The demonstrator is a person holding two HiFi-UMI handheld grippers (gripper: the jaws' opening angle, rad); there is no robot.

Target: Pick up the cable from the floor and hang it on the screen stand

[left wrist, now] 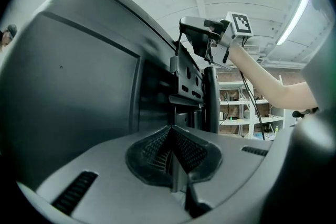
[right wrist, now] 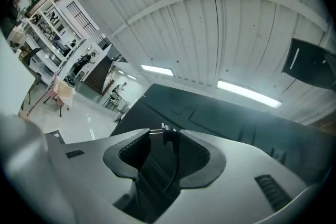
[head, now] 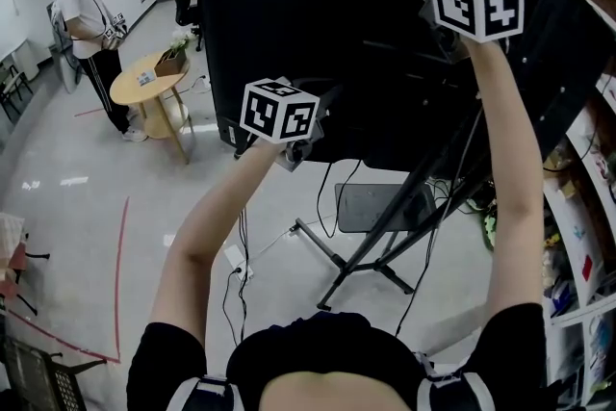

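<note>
Currently the thin black cable with a two-pronged plug (right wrist: pixel 169 138) is sitting up off the floor, held high behind the top of the screen. Its plug is lying crosswise between the tips of the right gripper (right wrist: pixel 165 134), and its cord is running back down between the two jaws. Those jaws are clamping on the plug, prongs pointing toward one pad and the plug body resting against the other. The right arm is reaching up and forward, bringing that gripper level with the upper part of the black metal screen stand (head: pixel 385 236). The large black flat screen (head: pixel 318 24) is filling the space just beyond it.

Lower down and to the left, the left gripper (left wrist: pixel 171 131) is pointing at the screen's back panel. Its jaws are pressing together, and I cannot make out anything between the ribbed pads.

Beneath the stand's splayed legs, other dark leads are trailing across the pale glossy floor (head: pixel 87 207). Farther off, a person in a white shirt (head: pixel 91 24) is standing beside a small round wooden table (head: pixel 144 87).
</note>
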